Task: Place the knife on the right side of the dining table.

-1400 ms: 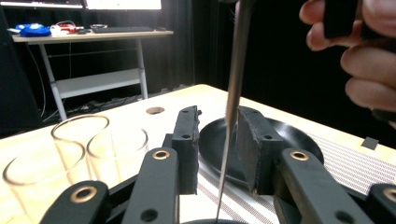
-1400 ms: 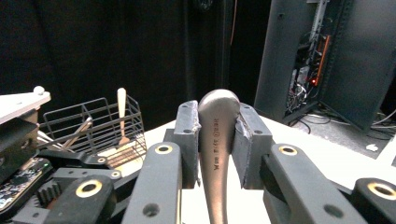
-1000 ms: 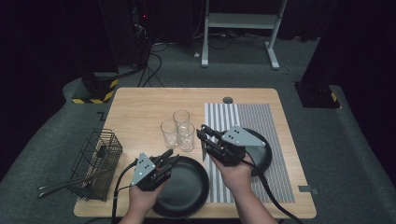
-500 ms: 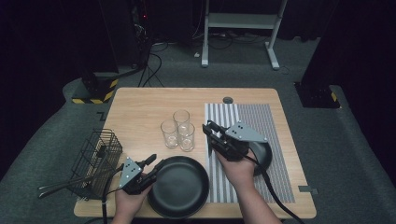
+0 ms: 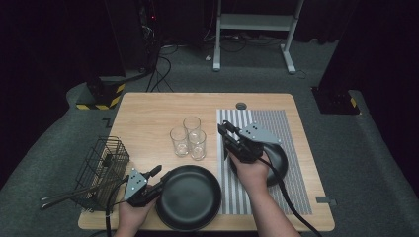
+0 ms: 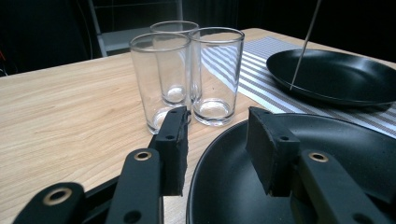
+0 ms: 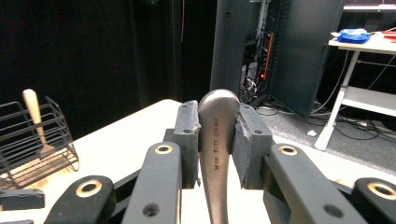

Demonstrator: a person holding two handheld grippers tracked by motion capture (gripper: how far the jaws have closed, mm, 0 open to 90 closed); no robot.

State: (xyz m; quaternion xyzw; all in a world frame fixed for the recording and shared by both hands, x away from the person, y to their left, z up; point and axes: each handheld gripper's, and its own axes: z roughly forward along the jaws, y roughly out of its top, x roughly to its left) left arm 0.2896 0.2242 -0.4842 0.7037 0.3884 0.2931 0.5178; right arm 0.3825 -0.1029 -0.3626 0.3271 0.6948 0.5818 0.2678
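Wire basket (image 5: 101, 168) with utensils at the near-left table edge; just right of it the left gripper (image 5: 157, 177) sits at the left rim of the near black plate (image 5: 190, 197), its jaws apart and just been opening, the rim between the pads but not pressed. Three glasses (image 5: 189, 136) cluster mid-table, far of that plate. Right gripper (image 5: 225, 130) over the striped mat (image 5: 291, 128), jaws clamped on a metal utensil handle (image 7: 217, 140), a second black plate (image 5: 277, 163) beneath the hand.
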